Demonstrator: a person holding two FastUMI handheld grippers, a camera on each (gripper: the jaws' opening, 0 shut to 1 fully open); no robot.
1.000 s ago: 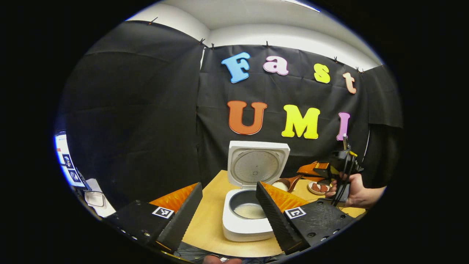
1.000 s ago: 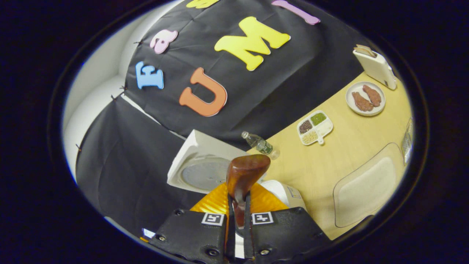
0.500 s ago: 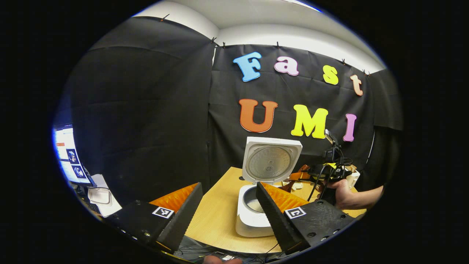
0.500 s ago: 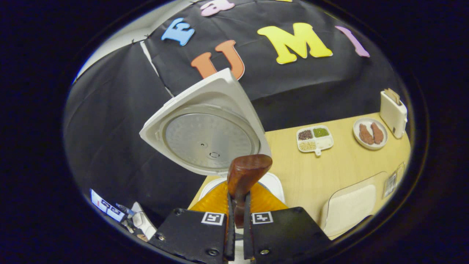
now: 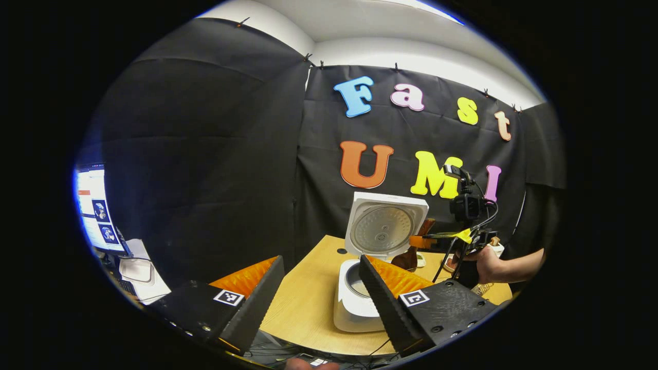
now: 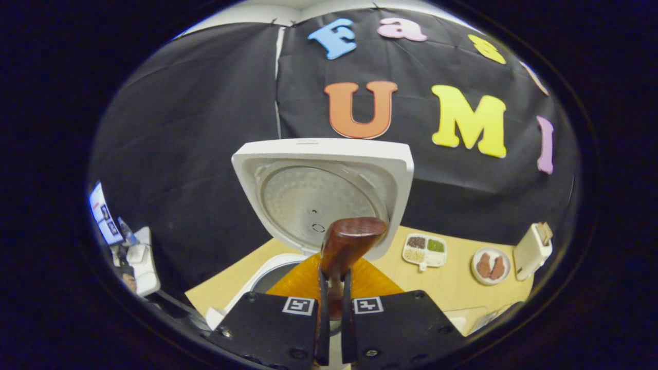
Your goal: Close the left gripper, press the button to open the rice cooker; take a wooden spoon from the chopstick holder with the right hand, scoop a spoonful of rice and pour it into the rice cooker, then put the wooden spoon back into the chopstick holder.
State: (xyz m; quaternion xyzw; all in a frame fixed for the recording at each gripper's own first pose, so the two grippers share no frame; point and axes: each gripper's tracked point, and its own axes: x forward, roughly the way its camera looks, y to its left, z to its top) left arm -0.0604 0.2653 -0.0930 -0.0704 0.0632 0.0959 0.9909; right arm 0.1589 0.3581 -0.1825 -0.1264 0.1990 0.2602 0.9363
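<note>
1. right tool (image 6: 329,308) is clamped tight on the handle of the wooden spoon (image 6: 349,241), bowl end sticking up and forward, sitting right in front of the open lid (image 6: 324,190) of the rice cooker (image 5: 360,293). can't see into the spoon bowl from here, so whether any rice is in it, no idea.
2. left tool (image 5: 321,288) has its fingers spread wide with nothing between them, parked low at 6 o'clock in the left gripper view, with the cooker just past its right finger. there the inner pot looks to have some pale rice in it already.
3. biggest risk imo: the spoon is close to that upright lid. swing it back toward the holder carelessly and the bowl clips the lid edge, maybe knocks the lid down or twists the spoon in the grip.
4. the grip is narrow, on a smooth rounded handle. any bump and the spoon could pivot or slide out.
5. i can't pick out the chopstick holder for sure in either view, so the return trip is kind of blind. stuff over at 4 o'clock in the right gripper view, a divided tray of grains (image 6: 424,249) and a plate (image 6: 490,265), could get swiped on the surface (image 6: 452,288).
6. the right tool's cables (image 5: 452,246) dangle near the cooker, snag risk.
</note>
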